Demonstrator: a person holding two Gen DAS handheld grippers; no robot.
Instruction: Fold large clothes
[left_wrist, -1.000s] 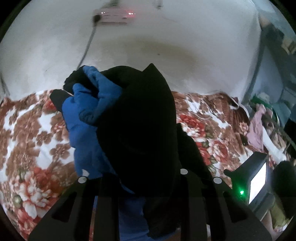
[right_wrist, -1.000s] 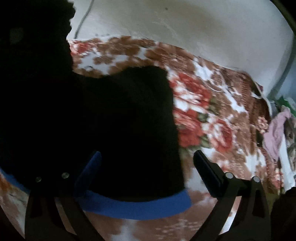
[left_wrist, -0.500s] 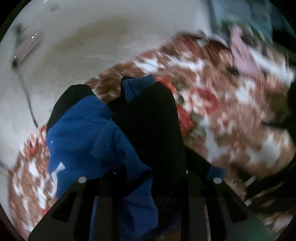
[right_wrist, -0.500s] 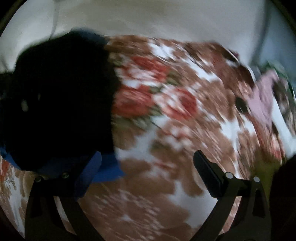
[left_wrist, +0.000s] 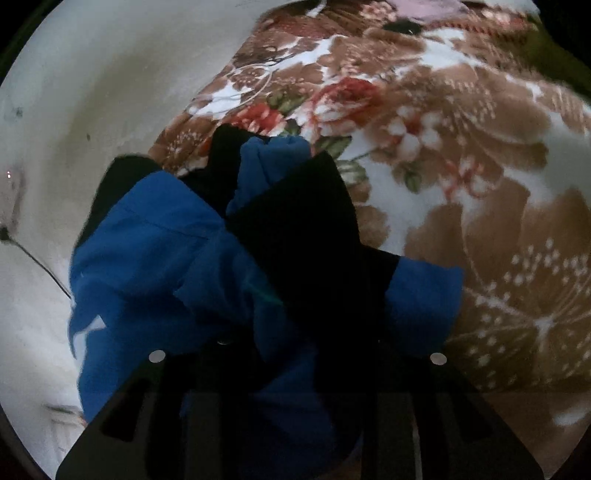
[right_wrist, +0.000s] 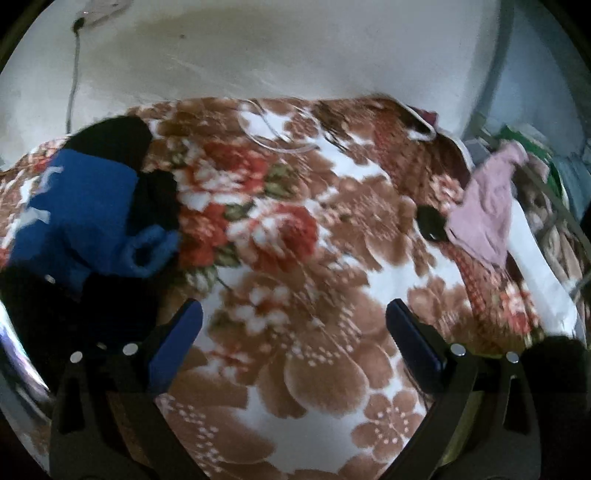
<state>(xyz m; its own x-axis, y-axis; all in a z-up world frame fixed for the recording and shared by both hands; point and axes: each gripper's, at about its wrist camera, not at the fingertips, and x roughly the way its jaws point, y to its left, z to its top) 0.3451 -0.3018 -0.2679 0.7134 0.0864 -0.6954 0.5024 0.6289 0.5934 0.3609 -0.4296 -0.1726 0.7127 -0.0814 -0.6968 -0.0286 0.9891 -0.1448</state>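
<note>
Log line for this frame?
left gripper: opening, blue-black garment between jaws | right gripper: open, empty | surface: floral blanket

Floral blanket (right_wrist: 314, 332), pink cloth (right_wrist: 487, 206), pale wall (right_wrist: 295, 48).

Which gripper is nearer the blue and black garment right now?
Left. The left gripper has the blue and black garment bunched between its opening jaws. The right gripper is open and empty over the floral blanket, with the garment off to its left.

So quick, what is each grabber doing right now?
Left gripper: jaws opening, blue and black garment bunched between them.
Right gripper: open, holding nothing.
</note>
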